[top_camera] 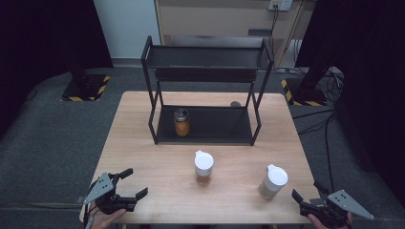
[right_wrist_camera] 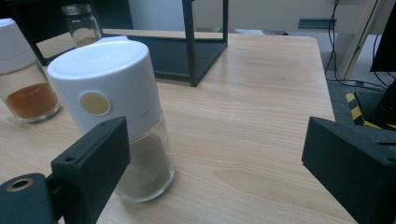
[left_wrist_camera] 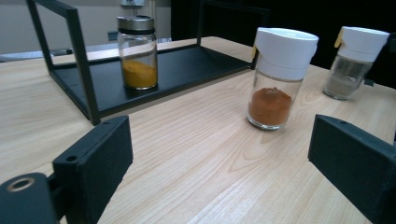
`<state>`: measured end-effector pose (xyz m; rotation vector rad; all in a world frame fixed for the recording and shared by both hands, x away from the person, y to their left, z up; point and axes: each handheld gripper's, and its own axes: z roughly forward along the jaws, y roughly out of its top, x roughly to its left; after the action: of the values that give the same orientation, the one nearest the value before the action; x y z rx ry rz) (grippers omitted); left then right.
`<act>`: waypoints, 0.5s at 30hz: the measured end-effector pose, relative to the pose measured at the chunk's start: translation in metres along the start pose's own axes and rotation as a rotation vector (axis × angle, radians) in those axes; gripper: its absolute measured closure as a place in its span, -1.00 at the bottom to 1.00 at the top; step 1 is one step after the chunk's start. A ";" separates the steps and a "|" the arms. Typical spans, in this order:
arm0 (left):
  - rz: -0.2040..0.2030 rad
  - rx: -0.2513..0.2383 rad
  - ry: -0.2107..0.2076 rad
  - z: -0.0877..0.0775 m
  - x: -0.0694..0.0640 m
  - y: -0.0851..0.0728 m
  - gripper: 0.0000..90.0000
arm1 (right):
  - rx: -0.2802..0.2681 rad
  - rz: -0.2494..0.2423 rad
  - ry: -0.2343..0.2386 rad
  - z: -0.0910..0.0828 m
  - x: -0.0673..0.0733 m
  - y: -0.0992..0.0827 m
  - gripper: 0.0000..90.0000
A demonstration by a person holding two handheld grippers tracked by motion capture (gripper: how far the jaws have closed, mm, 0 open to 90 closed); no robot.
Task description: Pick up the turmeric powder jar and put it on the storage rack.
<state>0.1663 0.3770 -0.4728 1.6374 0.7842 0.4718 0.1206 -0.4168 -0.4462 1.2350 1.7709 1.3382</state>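
A black two-tier rack (top_camera: 208, 57) stands at the back of the wooden table (top_camera: 143, 152). On its lower shelf sits a metal-lidded jar of yellow-orange powder (top_camera: 181, 122) (left_wrist_camera: 137, 52). A white-capped jar of red-brown powder (top_camera: 204, 167) (left_wrist_camera: 279, 77) stands mid-table, and a white-capped jar of grey-brown powder (top_camera: 272, 182) (right_wrist_camera: 122, 116) stands front right. My left gripper (top_camera: 134, 182) (left_wrist_camera: 219, 140) rests open at the front left, nothing between its jaws. My right gripper (top_camera: 308, 191) (right_wrist_camera: 215, 140) is open at the front right, just right of the grey-brown jar and apart from it.
The rack's upper shelf holds nothing. A small dark round thing (top_camera: 235, 103) lies on the table behind the rack's right side. Dark stands with yellow-black striped bases (top_camera: 86, 88) flank the table on the floor, with cables (top_camera: 329, 124) at the right.
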 end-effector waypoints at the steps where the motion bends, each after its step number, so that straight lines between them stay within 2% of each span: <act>1: -0.001 -0.003 0.004 -0.001 0.000 0.000 -0.90 | 0.000 -0.002 0.000 0.000 0.000 0.000 -0.82; 8: -0.005 -0.003 -0.002 -0.001 0.000 0.000 -0.93 | 0.003 -0.006 0.000 0.000 0.001 0.001 -0.82; 15: -0.015 -0.007 0.011 -0.002 0.000 -0.001 -0.96 | 0.002 -0.007 -0.002 0.000 0.001 0.001 -0.82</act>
<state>0.1645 0.3782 -0.4731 1.6230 0.8021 0.4731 0.1200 -0.4161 -0.4455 1.2302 1.7739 1.3311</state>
